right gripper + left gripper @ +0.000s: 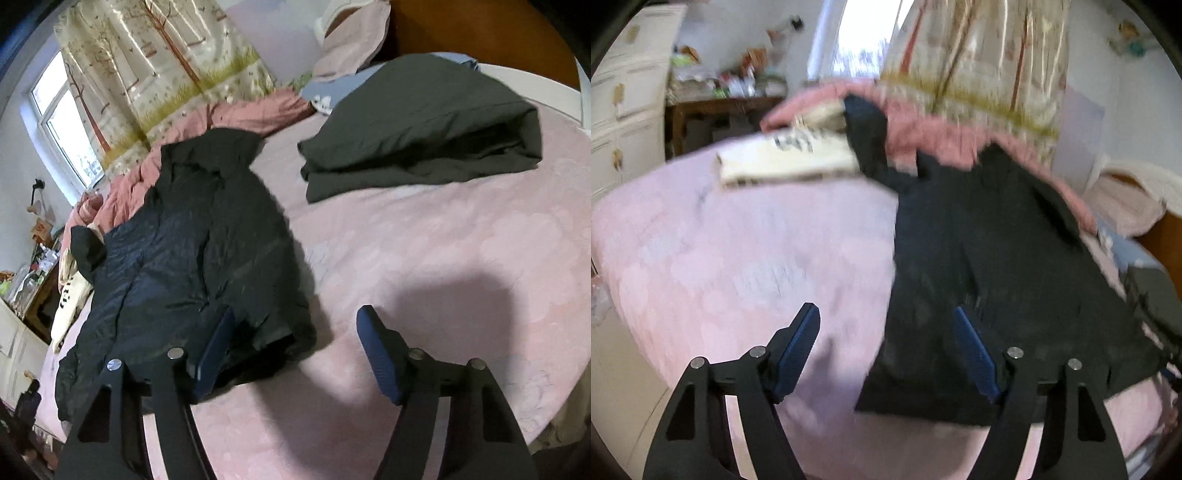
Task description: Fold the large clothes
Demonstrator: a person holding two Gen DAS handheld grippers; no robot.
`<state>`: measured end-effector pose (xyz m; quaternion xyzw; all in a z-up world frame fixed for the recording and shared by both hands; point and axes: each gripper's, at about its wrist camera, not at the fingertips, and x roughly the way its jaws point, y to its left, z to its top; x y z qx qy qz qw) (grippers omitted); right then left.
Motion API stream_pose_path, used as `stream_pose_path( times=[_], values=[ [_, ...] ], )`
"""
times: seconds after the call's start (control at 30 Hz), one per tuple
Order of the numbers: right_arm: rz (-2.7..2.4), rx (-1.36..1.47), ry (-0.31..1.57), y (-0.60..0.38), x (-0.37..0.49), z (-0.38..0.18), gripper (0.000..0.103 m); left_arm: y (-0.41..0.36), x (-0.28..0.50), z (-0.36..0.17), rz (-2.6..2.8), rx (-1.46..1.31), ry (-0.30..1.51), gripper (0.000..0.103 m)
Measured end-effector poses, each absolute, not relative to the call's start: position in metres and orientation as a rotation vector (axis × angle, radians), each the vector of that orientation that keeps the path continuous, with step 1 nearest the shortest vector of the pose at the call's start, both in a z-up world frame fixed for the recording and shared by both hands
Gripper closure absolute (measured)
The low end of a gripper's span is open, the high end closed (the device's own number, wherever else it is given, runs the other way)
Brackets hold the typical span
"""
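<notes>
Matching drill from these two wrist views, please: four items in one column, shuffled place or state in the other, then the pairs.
1. black jacket
2. dark green garment
3. cream printed garment
4. pink duvet

A. folded, near the headboard
B. bunched along the curtain side
C. spread out unfolded, nearest the grippers
D. folded, beyond the jacket toward the desk

Pairs: 1-C, 2-A, 3-D, 4-B
</notes>
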<state>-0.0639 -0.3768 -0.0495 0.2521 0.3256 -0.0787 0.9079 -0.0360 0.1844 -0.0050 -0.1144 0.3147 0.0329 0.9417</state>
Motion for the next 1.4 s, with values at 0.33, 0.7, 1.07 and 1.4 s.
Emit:
stream_pose_path(
  times=[0.33, 0.7, 1.07, 1.4],
  values=[
    [-0.176, 0.433, 0.696, -0.36, -0.043, -0.052, 0.073, 0.156, -0.009, -0.033, 0.031, -0.179, 0.887, 0.065],
    [-0.023, 0.389, 0.384, -0.335, -0.146, 0.016, 0.1, 0.196, -0.085, 0.035, 0.023, -0.355, 0.559, 0.098],
    [-0.132, 0.226, 0.454, -0.313, -0.033, 0.071, 0.1, 0.171, 0.054, 0.057, 0.157, -0.243, 0.717, 0.097],
    [-0.184, 0.251, 0.688, -0.326, 0.096, -0.019, 0.1, 0.158, 0.138, -0.018, 0.187, -0.199, 0.867, 0.096]
  ],
)
